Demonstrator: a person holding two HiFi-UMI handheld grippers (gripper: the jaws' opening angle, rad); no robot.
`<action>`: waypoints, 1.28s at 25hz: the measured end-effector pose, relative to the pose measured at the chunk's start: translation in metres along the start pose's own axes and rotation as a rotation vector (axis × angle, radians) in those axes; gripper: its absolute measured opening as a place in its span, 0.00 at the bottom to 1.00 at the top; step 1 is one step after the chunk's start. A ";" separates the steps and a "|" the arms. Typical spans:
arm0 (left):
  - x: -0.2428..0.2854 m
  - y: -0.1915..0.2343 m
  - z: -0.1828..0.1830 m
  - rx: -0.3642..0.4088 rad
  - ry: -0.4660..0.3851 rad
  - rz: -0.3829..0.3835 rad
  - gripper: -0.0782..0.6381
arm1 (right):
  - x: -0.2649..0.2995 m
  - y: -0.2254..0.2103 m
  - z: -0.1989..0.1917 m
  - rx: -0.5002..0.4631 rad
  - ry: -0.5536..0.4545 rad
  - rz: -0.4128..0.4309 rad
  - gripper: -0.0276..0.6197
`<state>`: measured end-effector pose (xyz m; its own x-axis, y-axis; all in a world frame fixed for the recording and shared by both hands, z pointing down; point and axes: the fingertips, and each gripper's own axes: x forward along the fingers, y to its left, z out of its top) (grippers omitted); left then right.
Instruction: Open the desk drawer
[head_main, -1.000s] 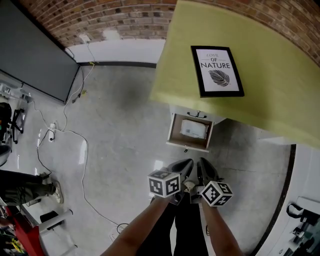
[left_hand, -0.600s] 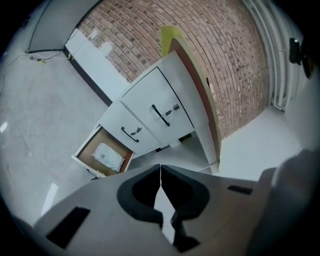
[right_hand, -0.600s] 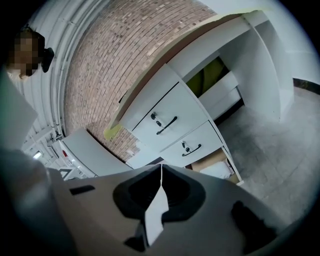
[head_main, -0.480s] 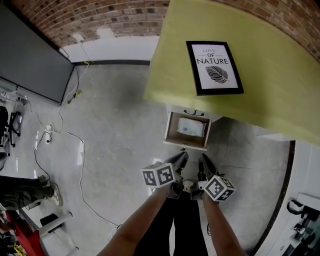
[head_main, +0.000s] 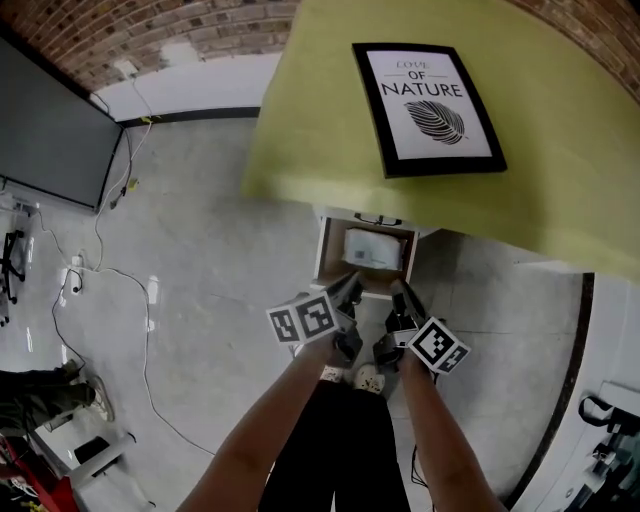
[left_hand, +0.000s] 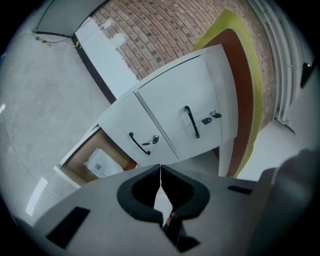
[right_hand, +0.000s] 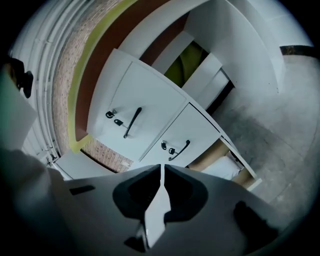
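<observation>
Down come both hands: left claw (head_main: 351, 285) and right claw (head_main: 398, 292), each shut and empty, with the pulled-out white, brown-lined desk drawer (head_main: 330, 255) straight ahead, just below.

An office-like workroom: brick wall (head_main: 150, 30), concrete floor (head_main: 220, 230), desk (head_main: 310, 130).

The light is soft and even; the grey floor (head_main: 220, 200) carries small pale glare spots. Both gripper views bend strongly, with black corners and blurred foreground.
</observation>
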<state>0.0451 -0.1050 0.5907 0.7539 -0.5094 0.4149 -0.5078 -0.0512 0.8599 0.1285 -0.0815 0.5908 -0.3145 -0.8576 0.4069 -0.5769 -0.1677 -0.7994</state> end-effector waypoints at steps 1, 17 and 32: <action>0.008 0.004 0.003 -0.016 -0.014 -0.015 0.13 | 0.008 -0.005 0.002 0.018 -0.007 0.005 0.07; 0.096 0.062 0.025 -0.085 -0.055 -0.130 0.13 | 0.096 -0.076 0.017 0.204 -0.054 0.070 0.07; 0.132 0.089 0.051 -0.136 -0.075 -0.198 0.28 | 0.148 -0.077 0.024 0.205 -0.003 0.203 0.21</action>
<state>0.0780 -0.2202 0.7071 0.7976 -0.5634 0.2155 -0.2886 -0.0427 0.9565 0.1447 -0.2072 0.7019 -0.4053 -0.8852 0.2283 -0.3383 -0.0868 -0.9370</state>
